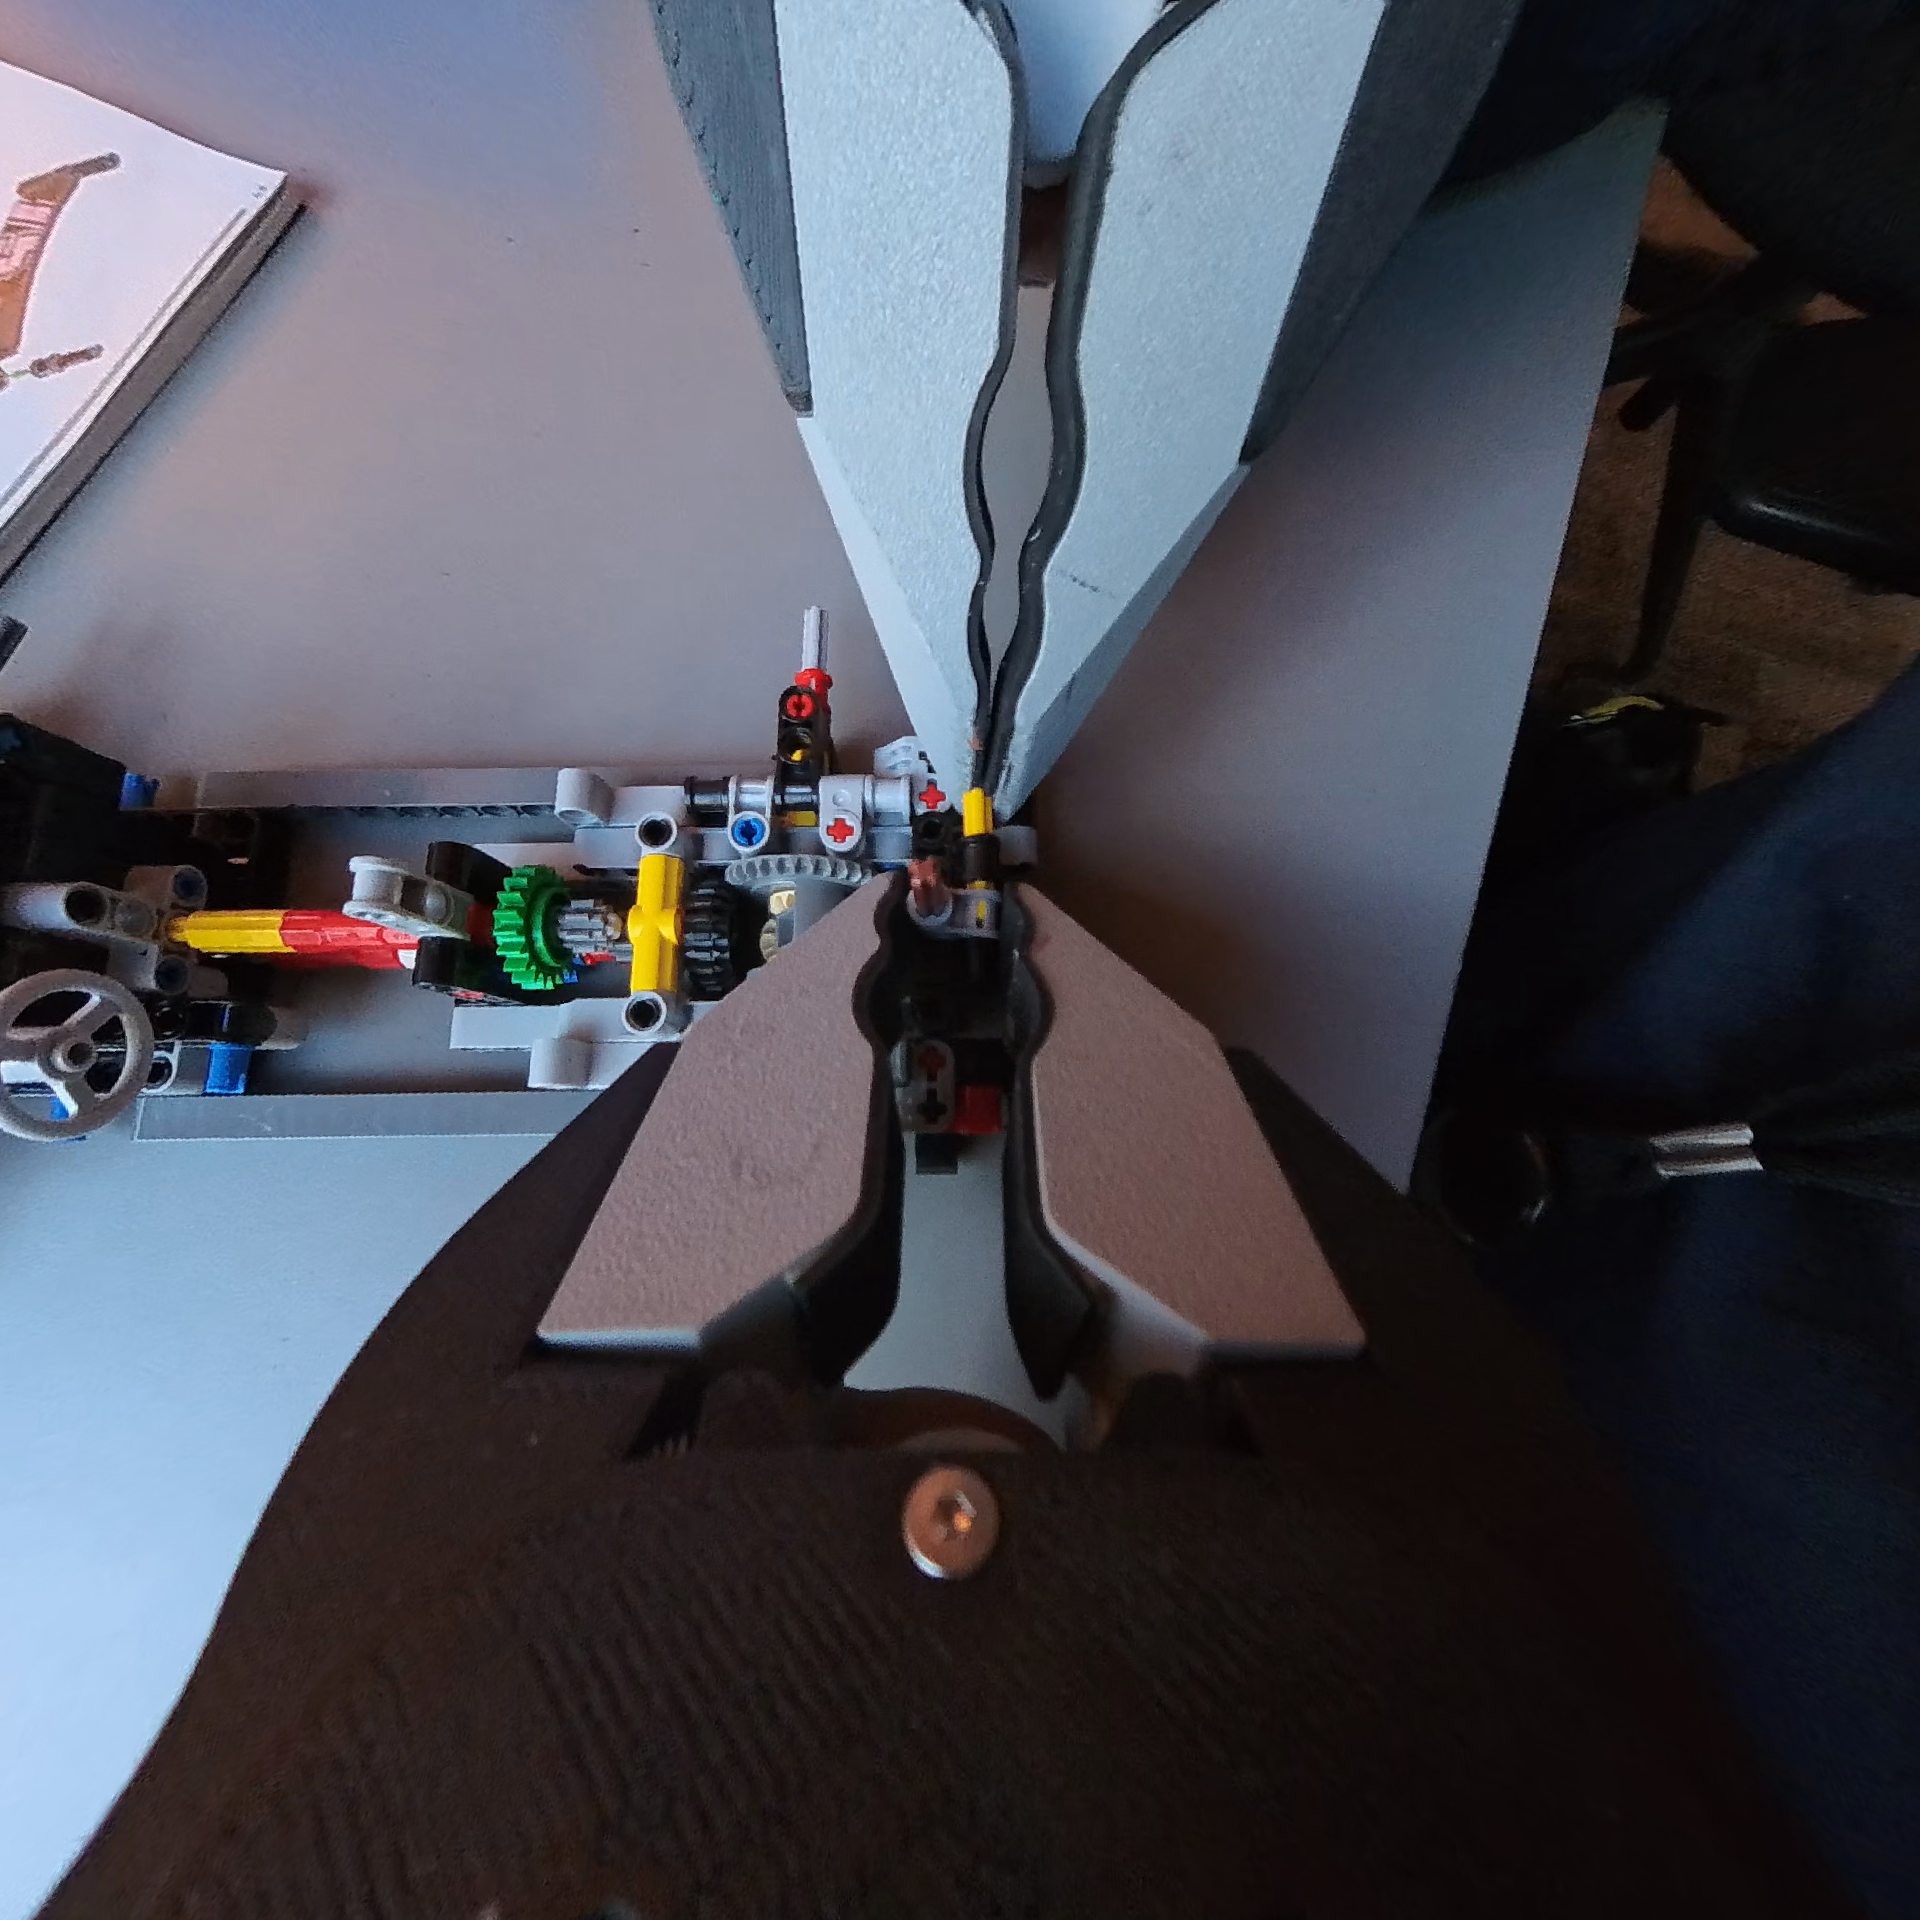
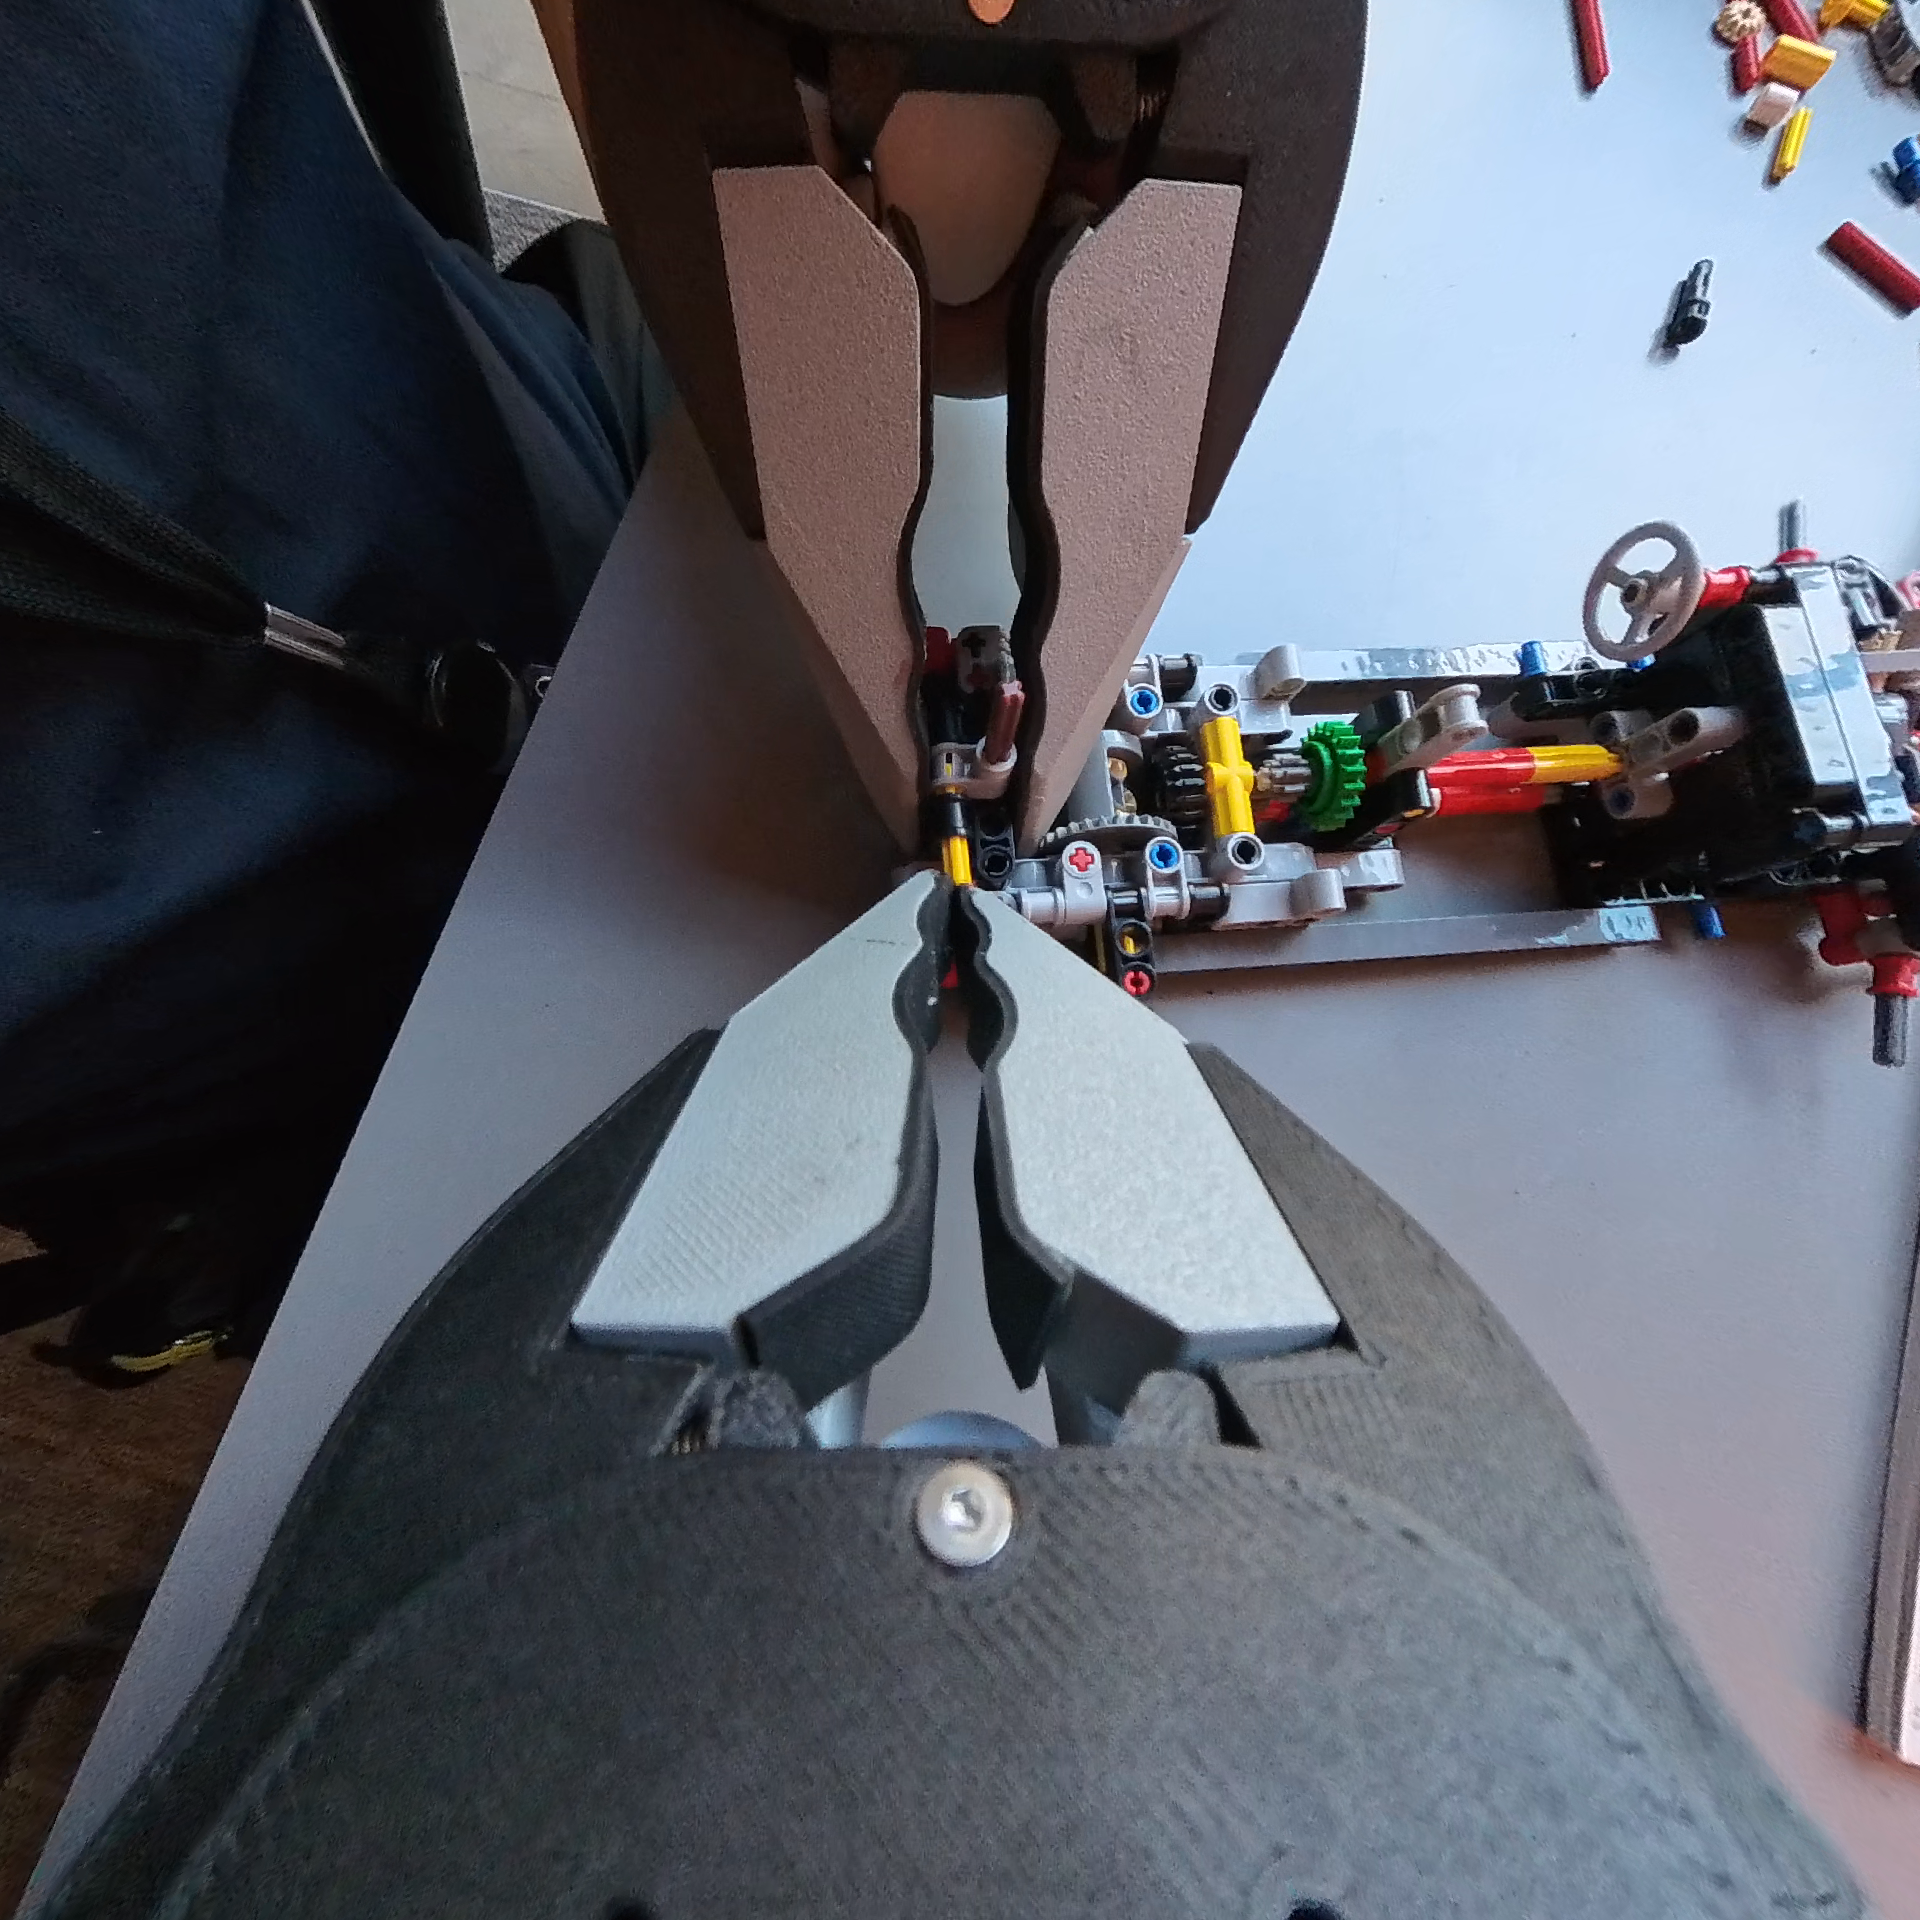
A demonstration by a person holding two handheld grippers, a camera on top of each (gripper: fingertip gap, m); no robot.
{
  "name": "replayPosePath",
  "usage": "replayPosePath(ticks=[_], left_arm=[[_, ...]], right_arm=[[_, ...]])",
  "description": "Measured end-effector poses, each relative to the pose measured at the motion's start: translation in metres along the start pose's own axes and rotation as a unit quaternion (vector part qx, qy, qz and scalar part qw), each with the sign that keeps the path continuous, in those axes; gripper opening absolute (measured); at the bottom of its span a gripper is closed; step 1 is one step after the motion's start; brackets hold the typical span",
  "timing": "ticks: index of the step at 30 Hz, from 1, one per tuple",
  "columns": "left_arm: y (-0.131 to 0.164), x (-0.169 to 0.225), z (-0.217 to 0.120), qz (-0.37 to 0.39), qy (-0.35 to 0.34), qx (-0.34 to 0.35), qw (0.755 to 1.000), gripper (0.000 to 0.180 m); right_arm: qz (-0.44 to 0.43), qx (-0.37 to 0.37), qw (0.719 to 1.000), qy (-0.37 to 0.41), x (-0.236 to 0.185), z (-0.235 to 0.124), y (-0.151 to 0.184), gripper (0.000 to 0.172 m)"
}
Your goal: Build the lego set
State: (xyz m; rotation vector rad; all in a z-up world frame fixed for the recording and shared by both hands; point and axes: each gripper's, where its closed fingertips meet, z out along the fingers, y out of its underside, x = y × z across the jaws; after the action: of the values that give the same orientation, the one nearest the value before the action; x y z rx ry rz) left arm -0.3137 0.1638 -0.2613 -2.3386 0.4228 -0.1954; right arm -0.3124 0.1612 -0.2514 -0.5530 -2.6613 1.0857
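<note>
A long brick-built chassis with gears, a green cog and a grey steering wheel lies on the grey table. My left gripper is shut on the black and grey block at the chassis's near end. My right gripper comes from the opposite side, tip to tip with the left. It is shut on the end of a thin yellow axle that sticks out of that block. In the right wrist view the right gripper pinches the yellow axle, and the left gripper clamps the block.
An open instruction booklet lies at the far left. Loose red, yellow and black parts are scattered at the table's far corner. The table edge runs close by the grippers, with a person's dark blue clothing beyond it. Only a small space, under 4 cm, lies between the two pairs of fingers.
</note>
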Motion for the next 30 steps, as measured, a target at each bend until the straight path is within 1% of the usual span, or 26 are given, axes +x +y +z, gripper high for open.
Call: replayPosePath(ticks=[4,9,16,19,23,25,26,27,28,30], left_arm=[[0.000,-0.002,0.000,0.003,-0.001,-0.003,1.000,0.012],[0.000,-0.002,0.000,0.012,0.002,-0.004,1.000,0.012],[0.001,-0.006,0.000,0.016,-0.004,-0.008,1.000,0.012],[0.002,-0.007,0.000,0.022,-0.006,-0.010,1.000,0.012],[0.001,-0.007,0.000,0.020,0.002,0.002,1.000,0.014],[-0.002,-0.006,0.002,0.023,0.012,0.009,1.000,0.014],[-0.002,-0.006,0.002,0.024,0.018,0.014,0.999,0.014],[-0.003,-0.005,0.002,0.021,0.023,0.018,0.999,0.014],[-0.003,-0.005,0.002,0.020,0.023,0.023,0.999,0.014],[-0.003,-0.005,0.001,0.030,0.019,0.024,0.999,0.014]], right_arm=[[-0.001,0.007,1.000,0.004,0.002,0.000,0.000,0.000],[0.007,0.035,0.999,-0.010,0.001,0.001,-0.002,0.000],[0.008,0.040,0.999,0.002,0.005,0.003,-0.003,0.000],[0.015,0.049,0.999,-0.009,0.004,0.003,-0.003,0.000],[0.046,0.089,0.994,-0.040,0.004,-0.001,-0.001,0.000],[0.056,0.108,0.992,-0.015,0.011,-0.014,0.001,0.000],[0.064,0.134,0.989,0.005,0.015,-0.023,-0.001,0.011],[0.073,0.154,0.985,0.018,0.017,-0.030,-0.002,0.014],[0.079,0.162,0.983,0.020,0.015,-0.035,-0.002,0.003],[0.083,0.166,0.982,0.018,0.005,-0.035,0.000,0.000]])
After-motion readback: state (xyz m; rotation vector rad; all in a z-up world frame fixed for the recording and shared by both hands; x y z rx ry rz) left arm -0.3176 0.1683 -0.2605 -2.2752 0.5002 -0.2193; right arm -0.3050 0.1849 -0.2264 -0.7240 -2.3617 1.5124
